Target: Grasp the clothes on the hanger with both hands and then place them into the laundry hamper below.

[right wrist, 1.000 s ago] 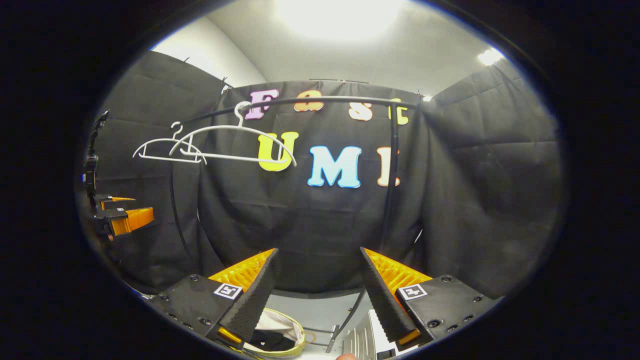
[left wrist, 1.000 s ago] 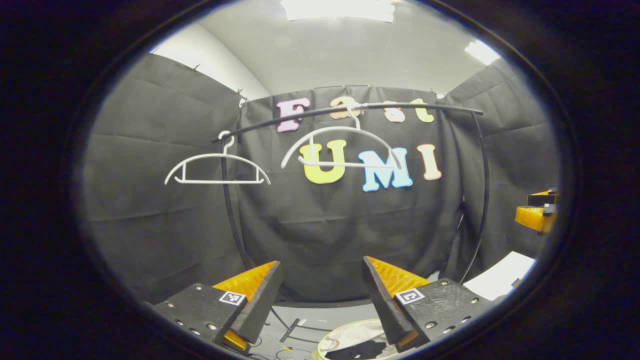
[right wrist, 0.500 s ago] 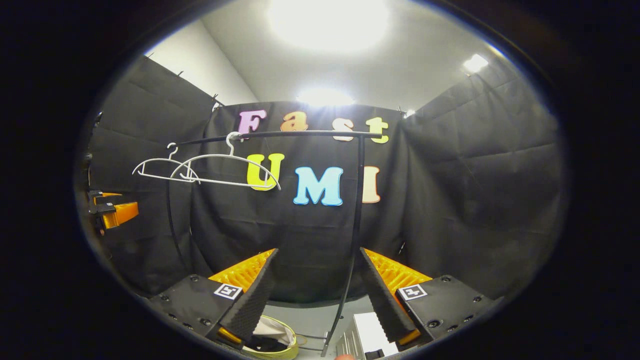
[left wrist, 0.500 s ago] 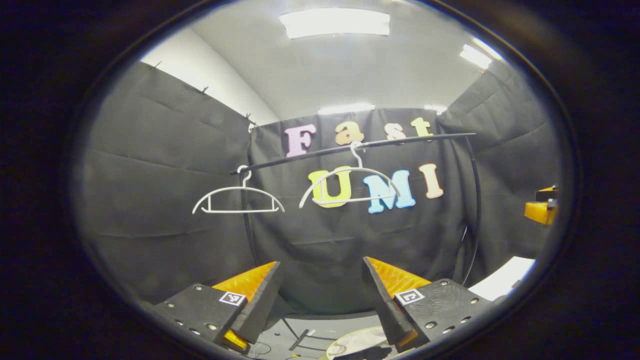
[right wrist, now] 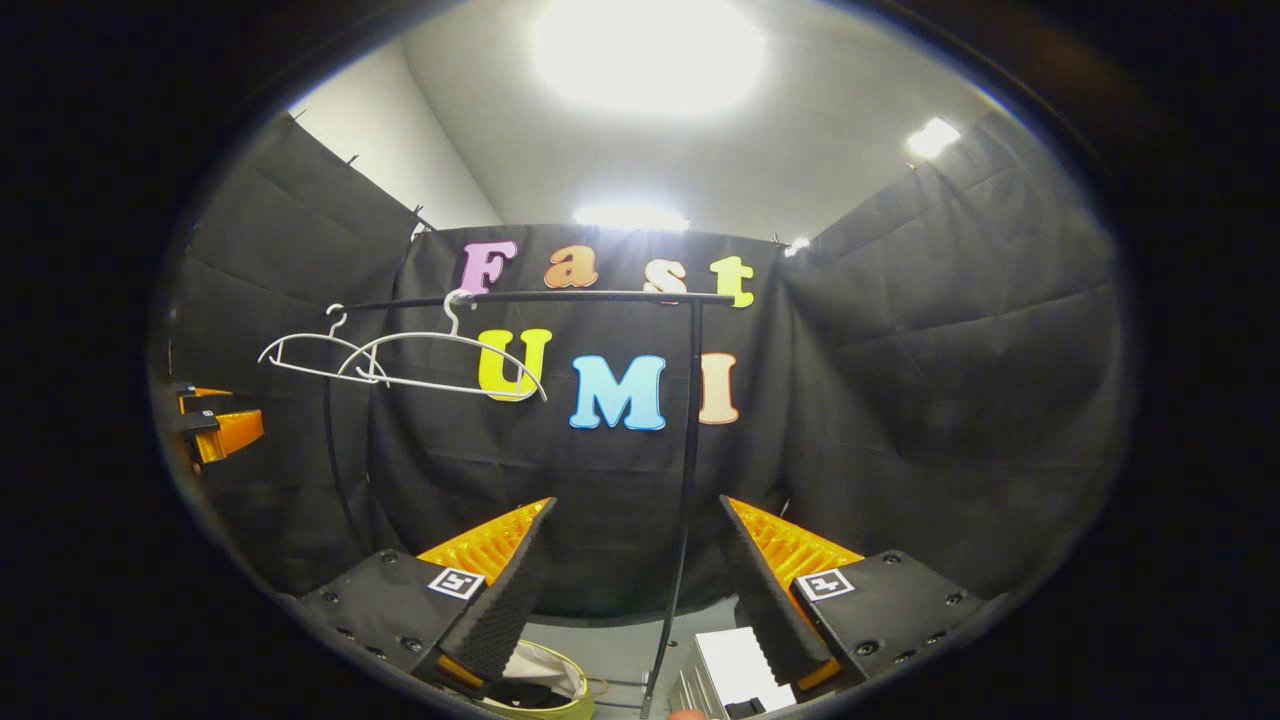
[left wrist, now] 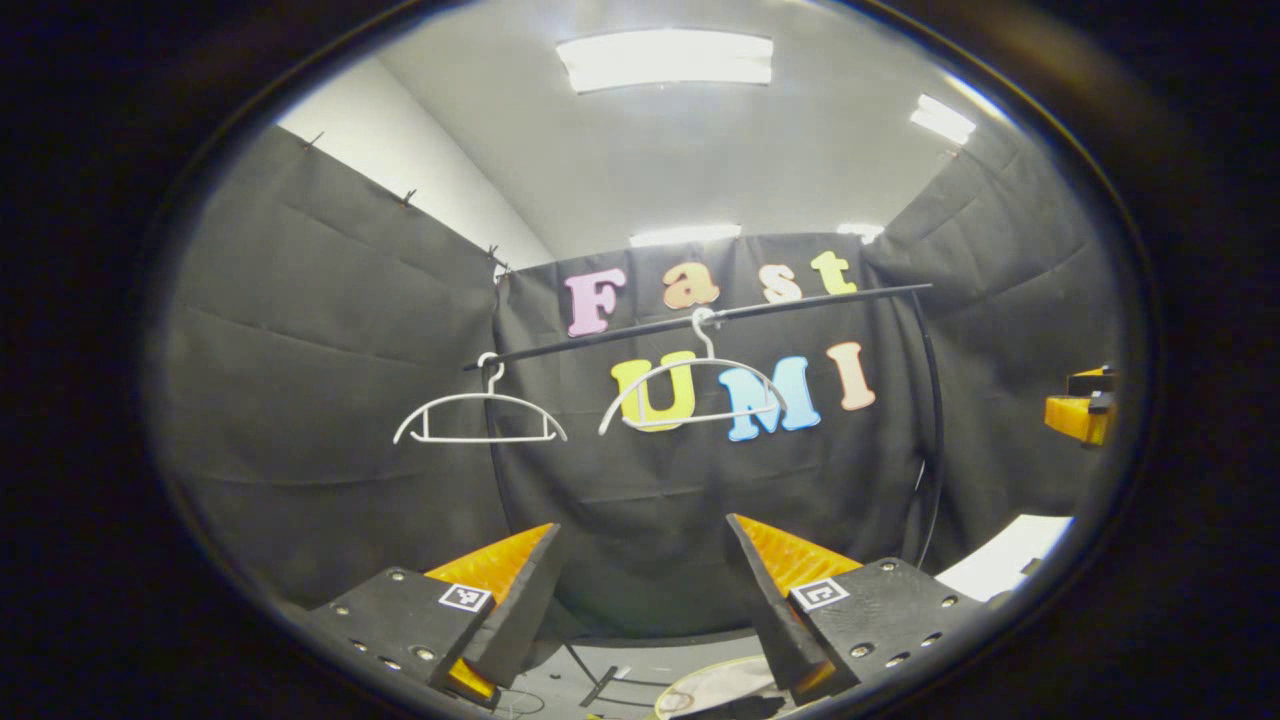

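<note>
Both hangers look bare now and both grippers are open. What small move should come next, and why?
Probably none beyond resting: both hangers hang bare on the rail, clothes lie in the hamper, and the left gripper and right gripper are open, holding nothing.

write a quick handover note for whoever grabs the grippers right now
Left gripper: open, holding nothing, raised and facing the rack.
Right gripper: open, holding nothing, facing the rack too.
Both hangers hang bare on the rack.
Hamper sits on the floor below with light and dark clothes inside.
Done: no clothes on the hangers; clothes are in the hamper.
Left: apparently nothing; check the hamper and finish.
</note>
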The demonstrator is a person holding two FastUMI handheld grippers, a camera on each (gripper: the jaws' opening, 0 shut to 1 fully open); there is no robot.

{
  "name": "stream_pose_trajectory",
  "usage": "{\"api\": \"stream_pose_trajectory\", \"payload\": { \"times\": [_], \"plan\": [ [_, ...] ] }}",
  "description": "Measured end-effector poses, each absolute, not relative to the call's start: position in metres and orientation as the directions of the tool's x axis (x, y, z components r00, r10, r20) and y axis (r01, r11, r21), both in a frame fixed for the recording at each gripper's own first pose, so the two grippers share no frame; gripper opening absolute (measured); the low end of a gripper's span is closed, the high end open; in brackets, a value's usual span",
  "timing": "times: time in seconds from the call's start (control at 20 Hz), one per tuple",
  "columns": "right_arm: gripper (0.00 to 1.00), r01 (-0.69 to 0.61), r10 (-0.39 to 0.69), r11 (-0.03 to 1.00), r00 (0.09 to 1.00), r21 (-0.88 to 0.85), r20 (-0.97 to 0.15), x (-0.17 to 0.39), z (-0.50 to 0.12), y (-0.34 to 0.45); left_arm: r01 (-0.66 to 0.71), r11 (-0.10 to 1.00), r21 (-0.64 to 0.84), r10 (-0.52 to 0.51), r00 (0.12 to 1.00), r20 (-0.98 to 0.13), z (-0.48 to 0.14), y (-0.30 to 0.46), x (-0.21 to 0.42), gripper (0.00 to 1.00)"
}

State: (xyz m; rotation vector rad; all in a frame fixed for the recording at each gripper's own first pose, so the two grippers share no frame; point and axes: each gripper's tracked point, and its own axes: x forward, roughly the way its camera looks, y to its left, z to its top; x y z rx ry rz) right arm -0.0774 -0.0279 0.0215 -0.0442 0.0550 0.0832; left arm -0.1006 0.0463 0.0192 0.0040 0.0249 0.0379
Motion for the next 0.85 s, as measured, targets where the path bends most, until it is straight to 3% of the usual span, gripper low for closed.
{"api": "stream_pose_trajectory", "payload": {
  "times": [0.85],
  "plan": [
    [0.98,-0.061,0.06,0.998,0.998,-0.029,-0.019,-0.08,0.031,-0.034,-0.039,0.999,0.024,0.039,0.999,0.004,0.03,0.041,-0.105,0.93]
  ]
}}
